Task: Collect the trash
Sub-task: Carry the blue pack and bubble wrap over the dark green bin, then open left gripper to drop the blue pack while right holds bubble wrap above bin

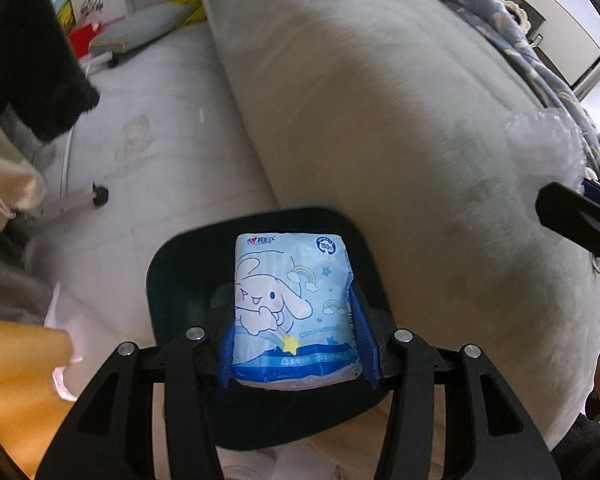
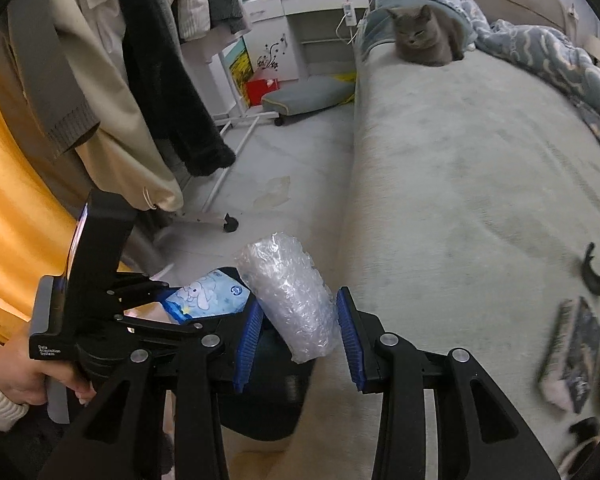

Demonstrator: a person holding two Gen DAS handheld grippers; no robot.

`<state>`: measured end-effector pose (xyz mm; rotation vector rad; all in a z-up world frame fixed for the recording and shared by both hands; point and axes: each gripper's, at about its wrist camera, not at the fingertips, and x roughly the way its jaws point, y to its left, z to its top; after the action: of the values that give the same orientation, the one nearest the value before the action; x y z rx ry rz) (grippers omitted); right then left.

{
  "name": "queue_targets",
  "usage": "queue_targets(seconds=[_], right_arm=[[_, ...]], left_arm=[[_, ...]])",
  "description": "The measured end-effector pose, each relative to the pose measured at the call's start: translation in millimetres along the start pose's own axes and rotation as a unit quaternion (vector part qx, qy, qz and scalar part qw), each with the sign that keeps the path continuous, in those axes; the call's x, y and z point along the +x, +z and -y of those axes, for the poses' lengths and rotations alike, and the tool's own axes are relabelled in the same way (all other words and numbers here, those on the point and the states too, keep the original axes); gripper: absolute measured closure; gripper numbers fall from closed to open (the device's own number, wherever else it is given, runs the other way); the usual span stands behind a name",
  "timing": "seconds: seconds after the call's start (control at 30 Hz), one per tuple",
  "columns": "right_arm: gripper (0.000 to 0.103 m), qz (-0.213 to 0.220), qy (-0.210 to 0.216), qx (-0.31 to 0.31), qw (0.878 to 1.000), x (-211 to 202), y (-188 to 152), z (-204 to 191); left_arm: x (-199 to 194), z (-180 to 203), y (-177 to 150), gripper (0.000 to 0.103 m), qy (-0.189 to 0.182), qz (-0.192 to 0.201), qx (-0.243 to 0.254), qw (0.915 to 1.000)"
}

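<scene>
Your left gripper (image 1: 296,320) clamps the tissue pack (image 1: 292,312) above the black bin (image 1: 172,280) — centre it, then release; your right gripper (image 2: 298,320) grips the bubble wrap (image 2: 288,300) beside it

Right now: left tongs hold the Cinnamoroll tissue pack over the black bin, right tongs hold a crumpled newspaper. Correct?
One error: the right tongs hold a roll of bubble wrap, not newspaper, per the right wrist view. The left tongs do hold the tissue pack over the black bin.
</scene>
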<state>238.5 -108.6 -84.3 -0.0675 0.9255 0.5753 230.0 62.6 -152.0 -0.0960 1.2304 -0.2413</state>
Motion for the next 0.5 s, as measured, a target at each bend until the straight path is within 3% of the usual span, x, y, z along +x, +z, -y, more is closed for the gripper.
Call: queue_targets(seconds=[0.37,0.5], right_arm=[[0.064,-0.033,0.017,0.002,0.999,33.4,-4.6,-27.2],[0.065,-0.043,0.021,0.003,0.999,44.2,-6.2,-34.0]], left_arm=[[14.4,-35.2,-23.2,0.050,-0.005,-0.047,-0.021,0.9987],[12.5,-43.9,-28.0,0.037,-0.010,-0.047,-0.025,0.9985]])
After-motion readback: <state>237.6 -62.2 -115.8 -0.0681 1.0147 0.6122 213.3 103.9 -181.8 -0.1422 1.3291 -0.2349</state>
